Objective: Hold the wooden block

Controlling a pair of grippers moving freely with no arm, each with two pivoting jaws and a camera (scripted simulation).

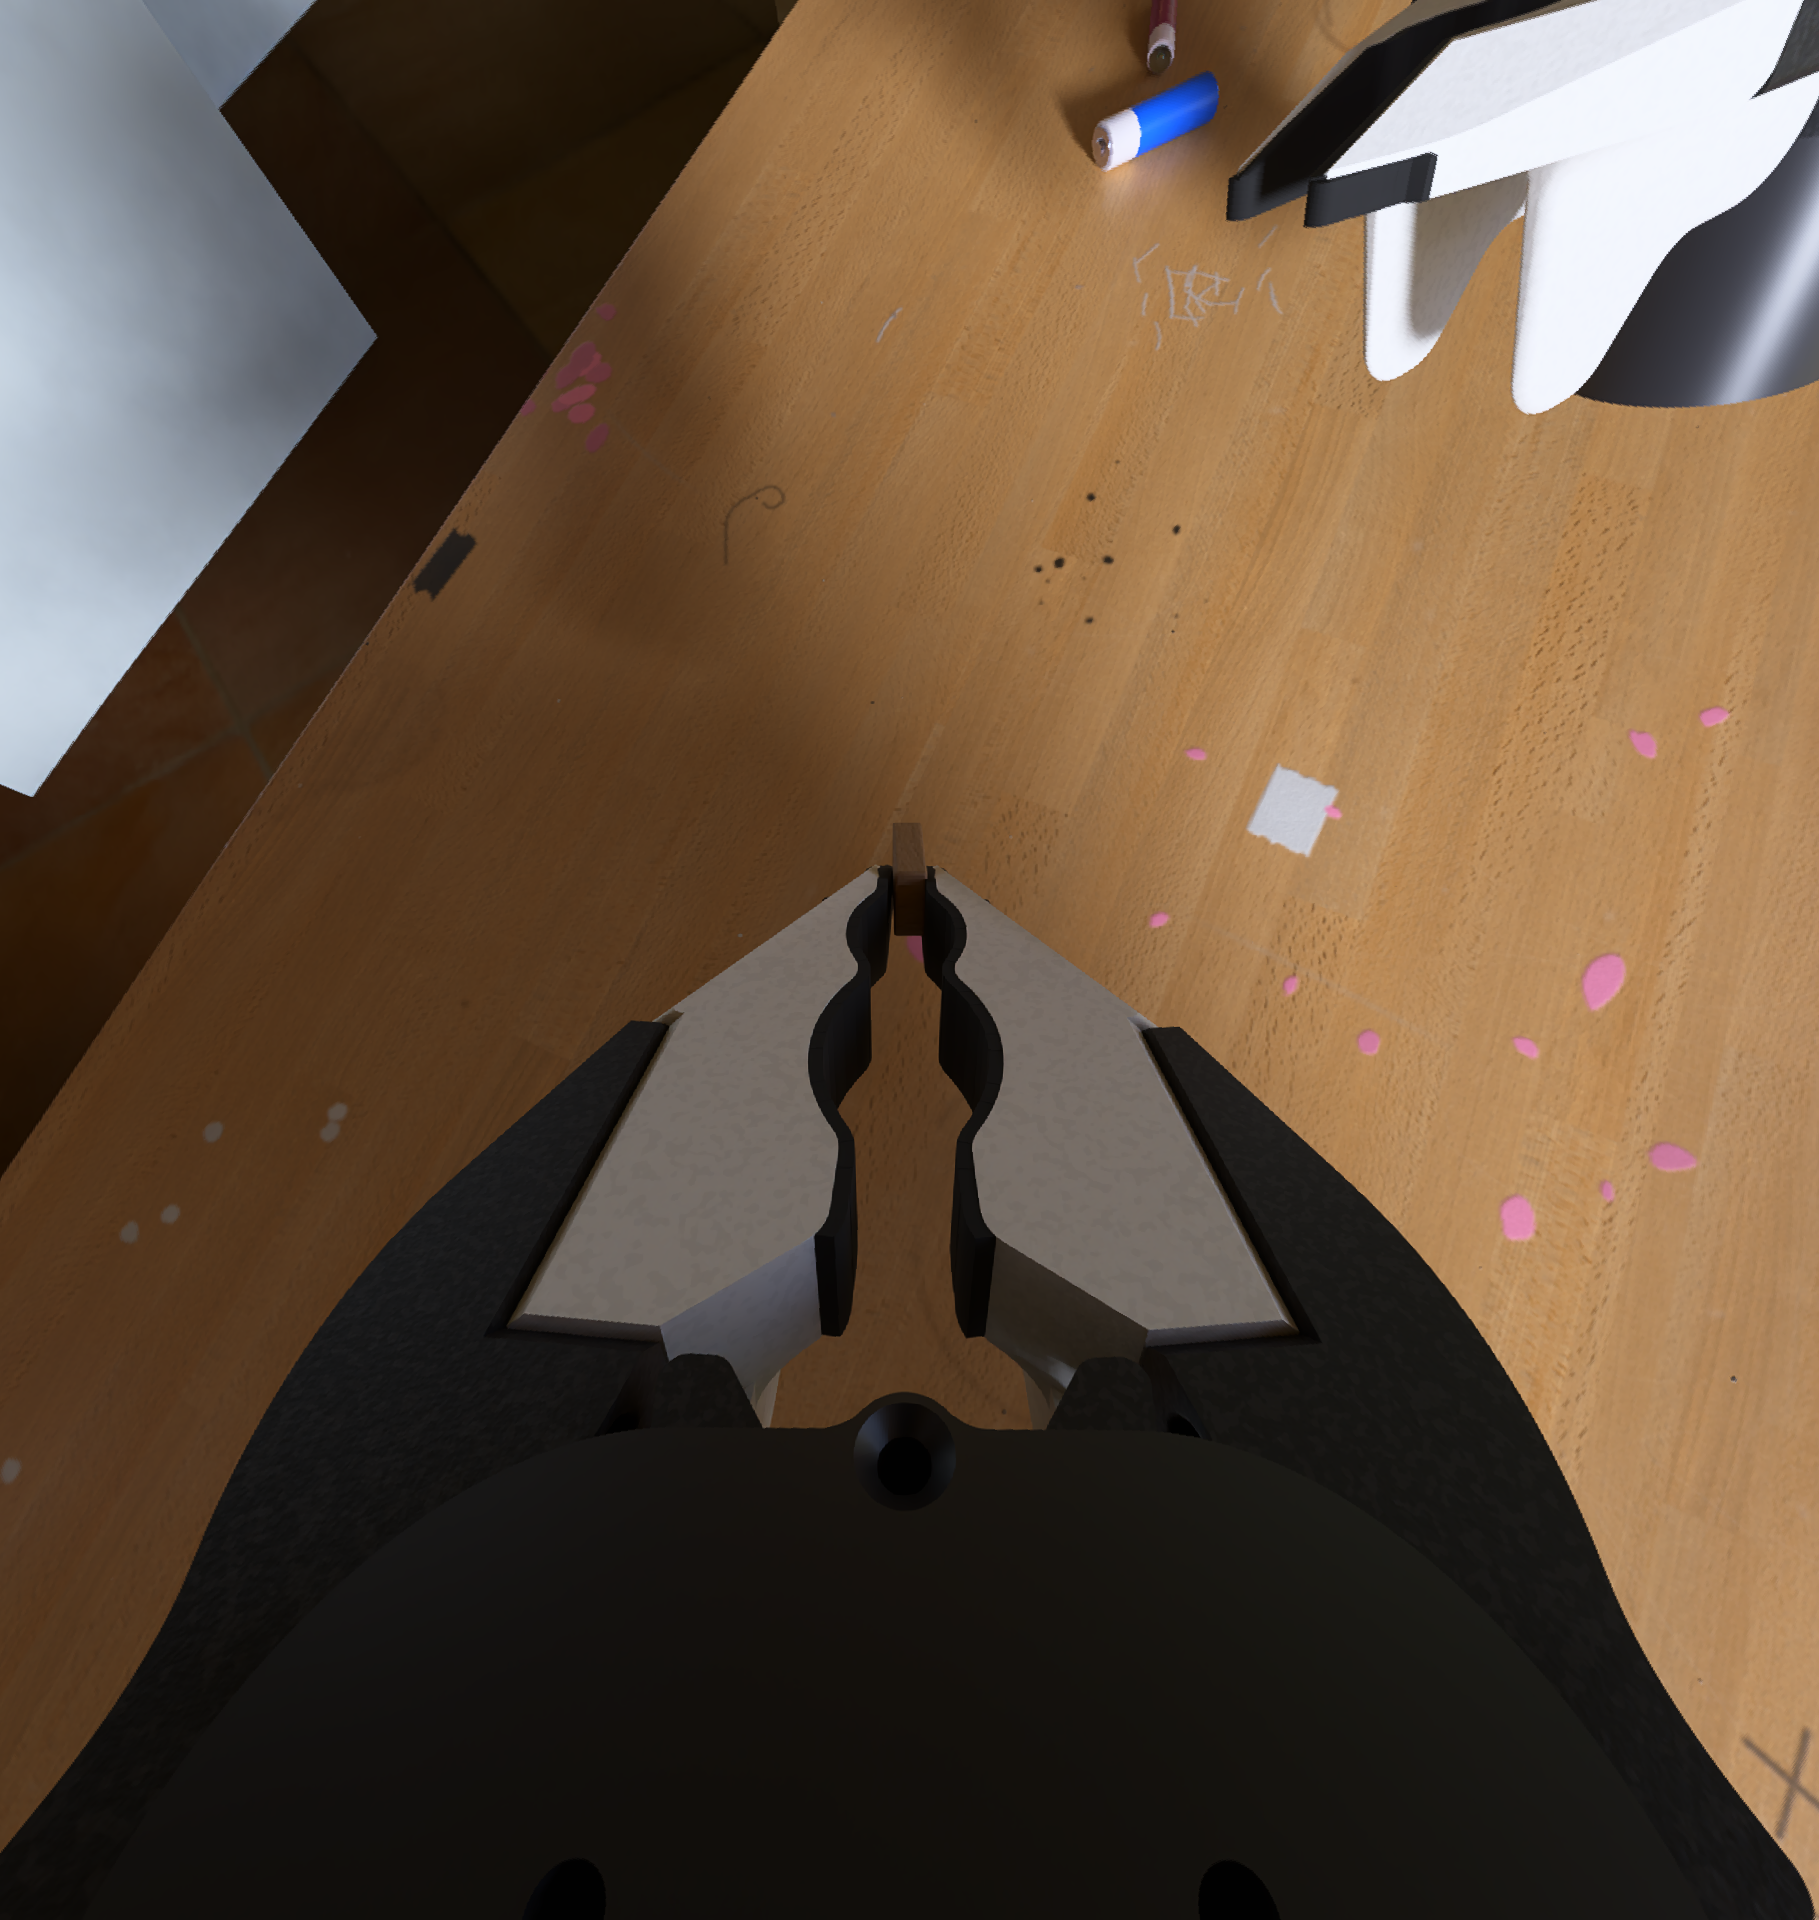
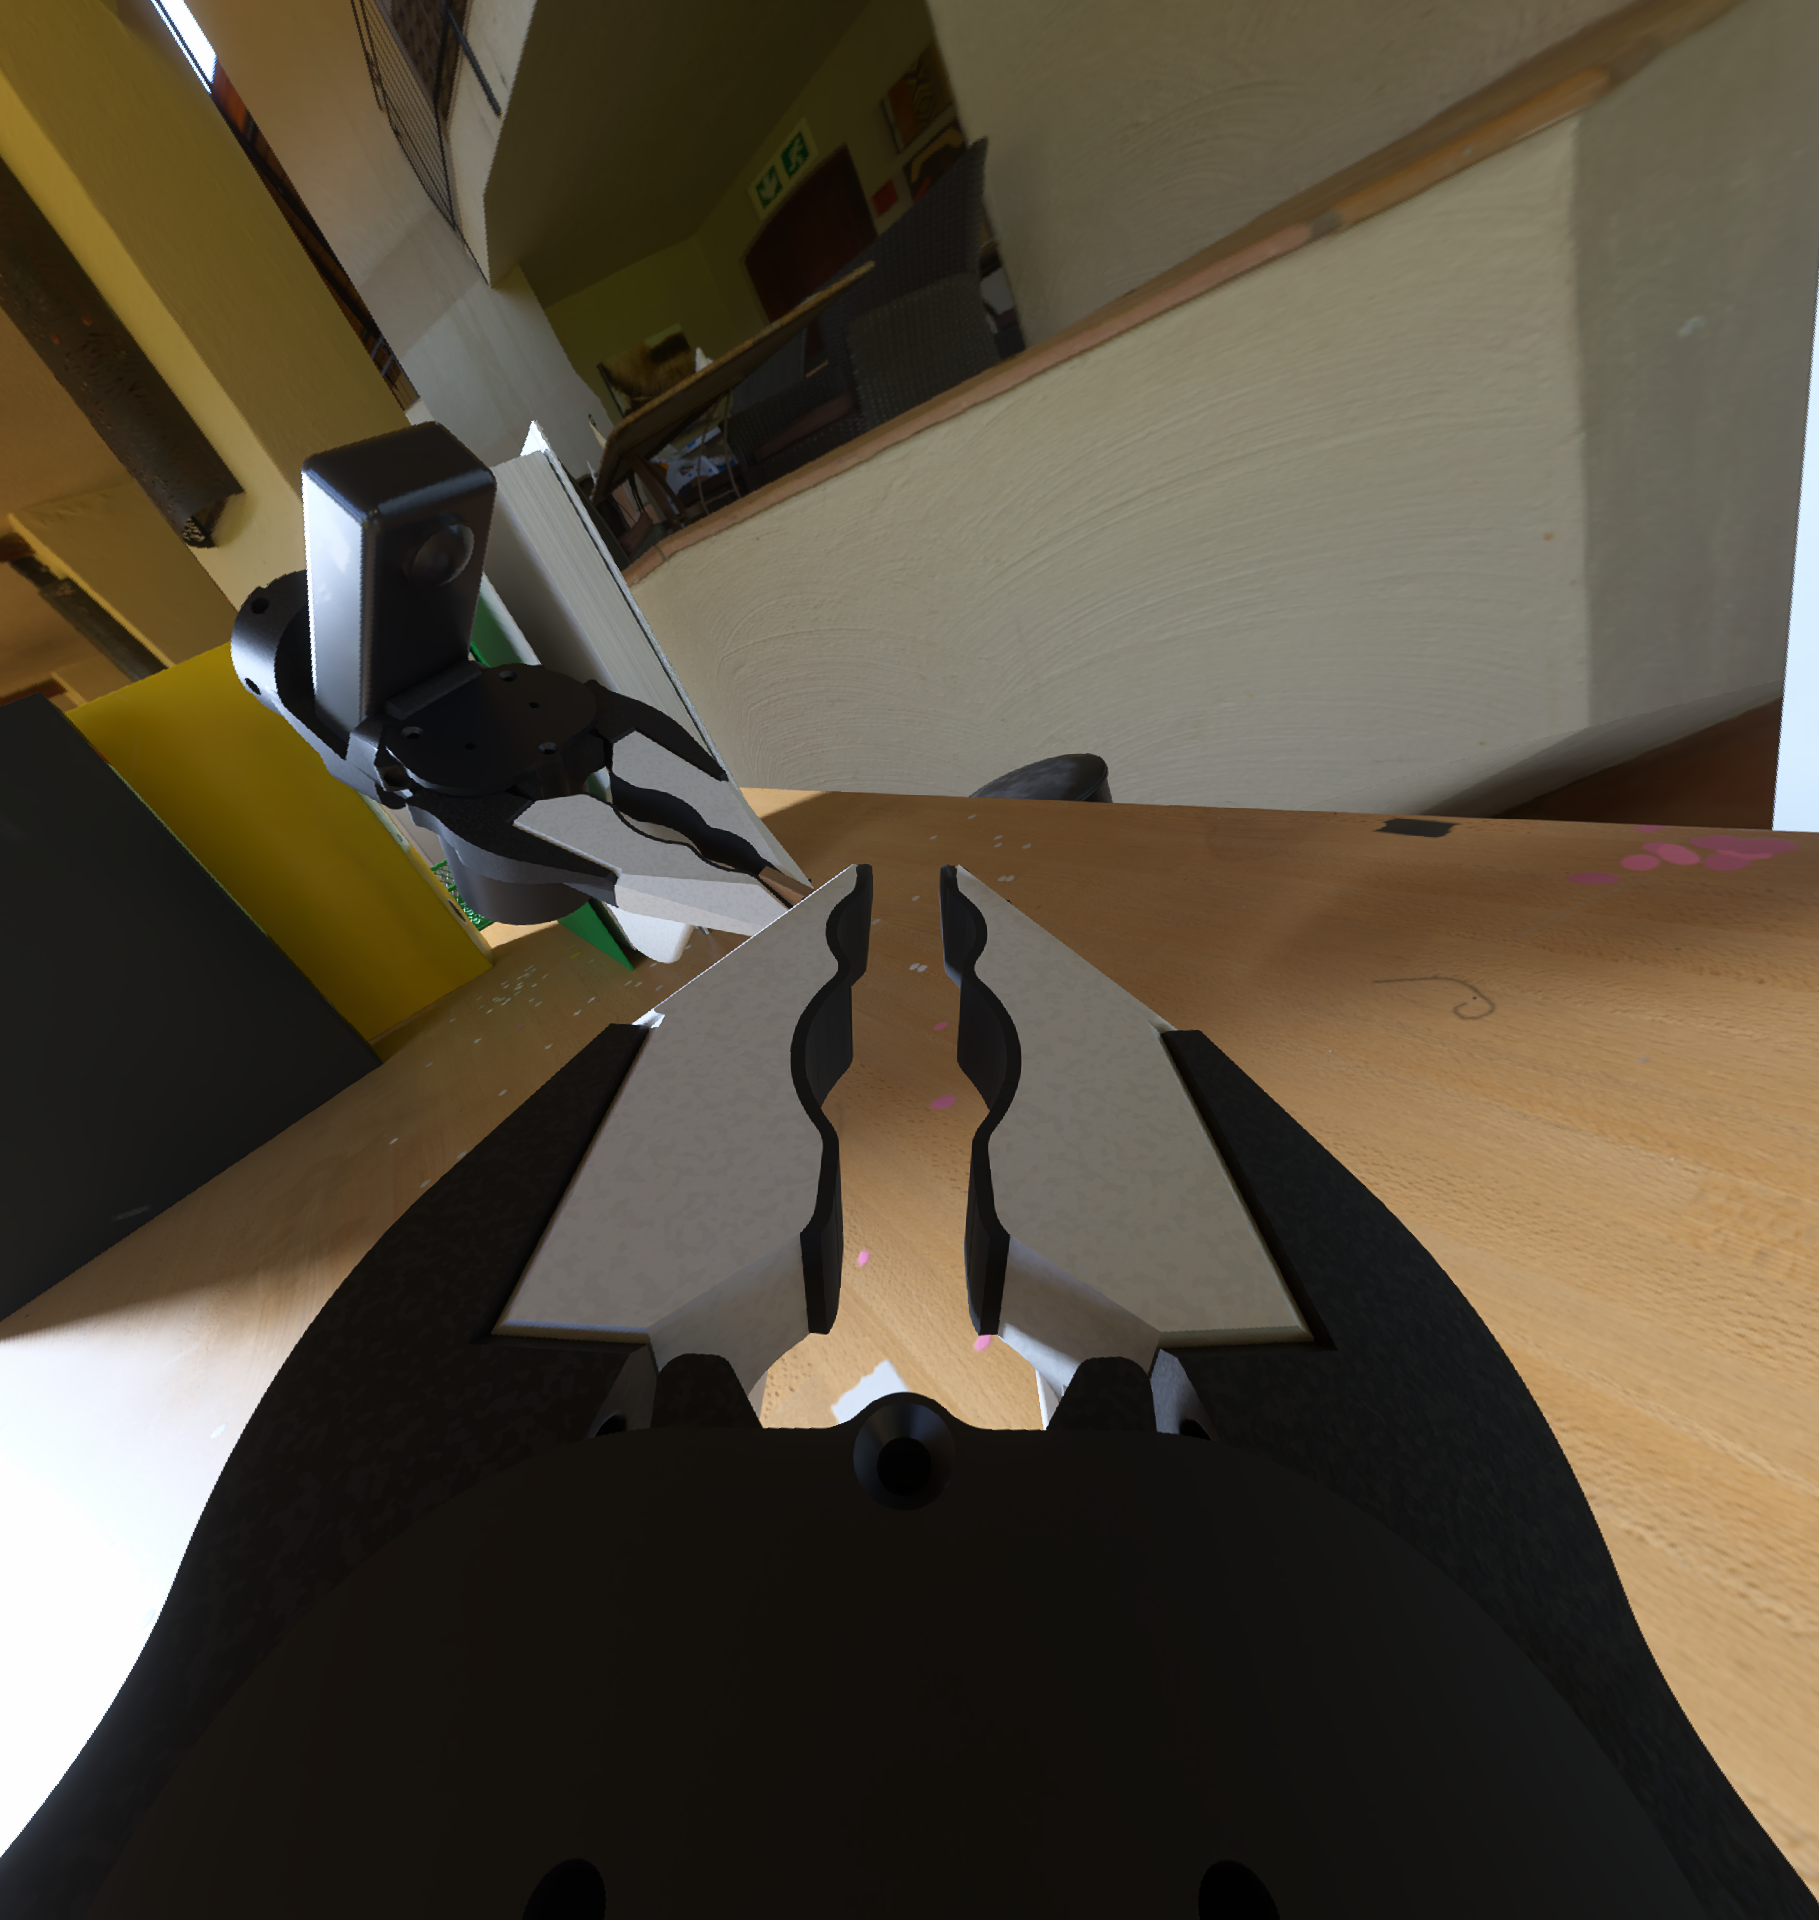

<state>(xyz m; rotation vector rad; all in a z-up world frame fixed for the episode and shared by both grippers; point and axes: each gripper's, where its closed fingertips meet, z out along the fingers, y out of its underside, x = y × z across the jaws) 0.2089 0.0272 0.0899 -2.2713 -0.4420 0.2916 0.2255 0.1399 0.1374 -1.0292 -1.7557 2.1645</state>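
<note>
My left gripper [image 1: 907, 885] is shut on the wooden block [image 1: 907, 847], a small thin brown piece pinched at the very fingertips, and its end sticks out past them. It hangs over the wooden table [image 1: 1092, 675]. My right gripper [image 2: 905, 883] is open and empty, low over the table [image 2: 1507, 1143]. It also shows in the left wrist view [image 1: 1279, 203] at the top right, far from the block. The left gripper shows in the right wrist view [image 2: 770, 878], just left of my right fingertips, raised off the table. The block is too small to make out there.
A blue and white cylinder [image 1: 1154, 120] and a reddish pen [image 1: 1159, 31] lie near the right gripper. The table edge runs diagonally at the left. A yellow box [image 2: 261, 831], a black box [image 2: 105, 987] and a white panel [image 2: 593, 623] stand behind the left gripper.
</note>
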